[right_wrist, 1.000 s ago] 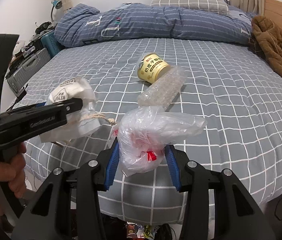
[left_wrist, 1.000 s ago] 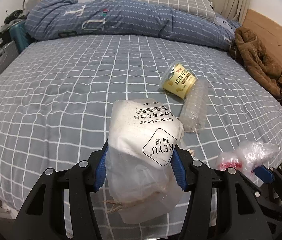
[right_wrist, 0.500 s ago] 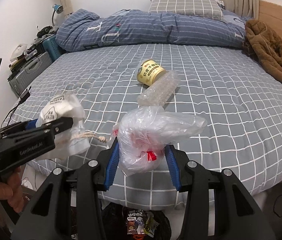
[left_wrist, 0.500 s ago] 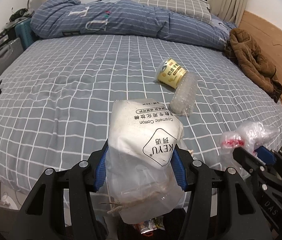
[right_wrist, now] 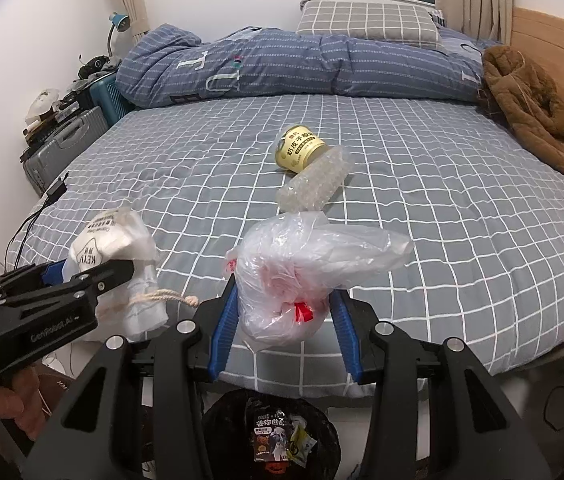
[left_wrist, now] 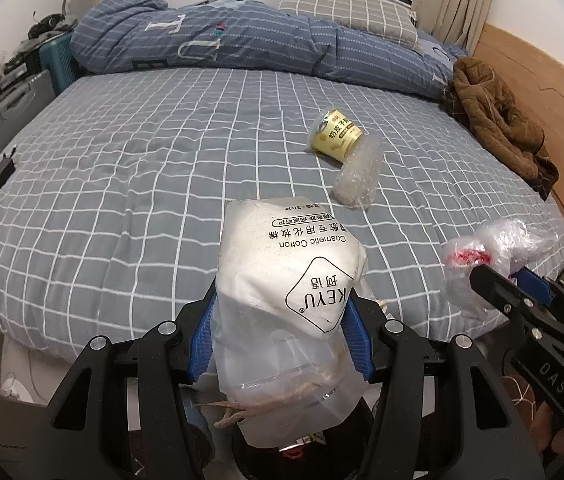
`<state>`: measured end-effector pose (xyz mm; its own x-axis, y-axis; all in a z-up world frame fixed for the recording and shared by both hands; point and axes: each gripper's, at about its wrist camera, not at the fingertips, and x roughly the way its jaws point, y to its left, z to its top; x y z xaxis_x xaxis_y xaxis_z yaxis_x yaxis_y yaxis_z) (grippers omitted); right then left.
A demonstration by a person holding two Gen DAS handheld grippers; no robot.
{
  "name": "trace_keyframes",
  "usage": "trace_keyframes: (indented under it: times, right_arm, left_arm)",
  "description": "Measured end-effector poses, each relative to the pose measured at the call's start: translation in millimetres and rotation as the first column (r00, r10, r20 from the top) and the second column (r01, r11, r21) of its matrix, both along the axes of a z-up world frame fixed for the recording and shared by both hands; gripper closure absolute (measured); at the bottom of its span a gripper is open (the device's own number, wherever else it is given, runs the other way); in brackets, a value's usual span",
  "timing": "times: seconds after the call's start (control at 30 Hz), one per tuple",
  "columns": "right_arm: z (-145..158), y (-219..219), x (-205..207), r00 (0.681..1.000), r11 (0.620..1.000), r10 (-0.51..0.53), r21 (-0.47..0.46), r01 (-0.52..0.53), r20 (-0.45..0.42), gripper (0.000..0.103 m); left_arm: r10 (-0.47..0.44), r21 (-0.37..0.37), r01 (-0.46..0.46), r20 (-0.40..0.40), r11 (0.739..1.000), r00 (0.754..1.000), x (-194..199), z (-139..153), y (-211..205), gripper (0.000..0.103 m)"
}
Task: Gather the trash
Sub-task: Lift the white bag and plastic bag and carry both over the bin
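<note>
A: How far along is the pickup?
B: Left gripper pinches the cotton-pad bag; right gripper pinches the crumpled plastic bag. Neither is dropped yet; the trash bin sits at 6 o'clock, past the bed edge
A: What's left?
B: The yellow cup and bubble wrap, touching at 12 o'clock, open sheet around them

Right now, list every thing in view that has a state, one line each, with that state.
Left gripper: shut on the cosmetic cotton pouch.
Cosmetic cotton pouch: held off the bed, drawstring dangling.
Right gripper: shut on the crumpled plastic bag.
Crumpled plastic bag: held, bunched.
Yellow cup: lying on its side on the bed.
Bubble wrap roll: lying against the cup.
Trash bin: open, black-lined, wrappers inside.
</note>
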<state>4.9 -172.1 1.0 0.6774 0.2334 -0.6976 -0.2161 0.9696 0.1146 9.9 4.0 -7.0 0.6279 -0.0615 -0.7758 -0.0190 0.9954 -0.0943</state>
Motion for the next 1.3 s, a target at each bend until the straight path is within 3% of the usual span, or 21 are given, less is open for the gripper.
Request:
trace_keyframes:
  times: [0.67,1.3]
  right_arm:
    - [1,-1,-42,1.0,1.0,0.014,-0.018,-0.014,0.005,0.061]
    - [-25,-2,-76,0.999,0.999,0.02,-0.049,-0.022,-0.041,0.061]
  left_arm:
    - [-0.001,0.0,0.001,-0.016,1.0,1.0,-52,-3,-6,0.049]
    - [-0.022,-0.012,0.022,-0.069,1.0,0.997,-90,-34,-23,0.049]
